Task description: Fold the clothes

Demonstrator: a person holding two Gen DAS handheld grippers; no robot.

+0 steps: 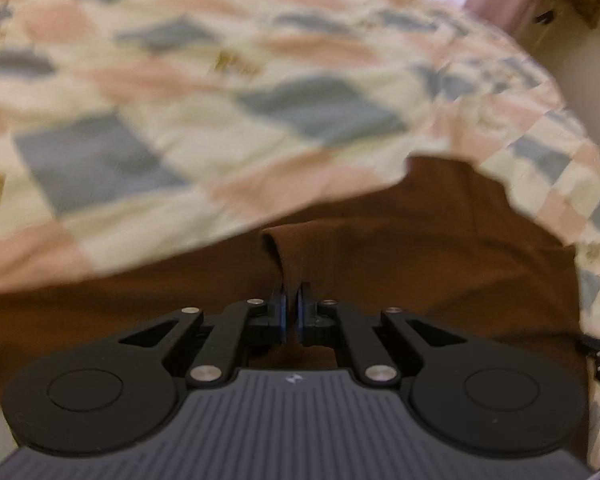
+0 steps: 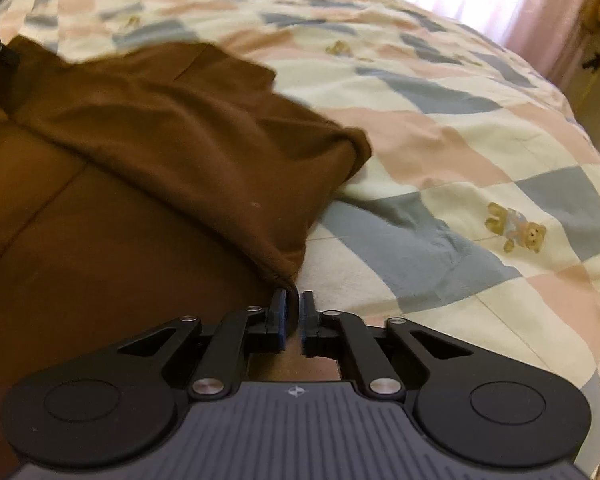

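On the bed, a patchwork quilt w/ pink, cream & grey-blue squares fills both views, and the brown garment lies spread over its near part. Left gripper points down at the cloth, fingers nearly together, a raised pleat of brown fabric pinched between the pads and running up from the tips. Left view is blurred, esp. the quilt.

Right wrist view: brown garment takes the left half, one layer folded over diagonally, its rounded end resting on the quilt near centre. Right gripper sits right at the corner of that folded layer, where cloth meets quilt; fingers only a narrow gap apart, fabric edge touching the left tip. Whether the pads actually clamp it — can't tell, too tight a spot. Small teddy-bear print shows on a cream square at right. Pink curtain glows w/ window light beyond the bed.
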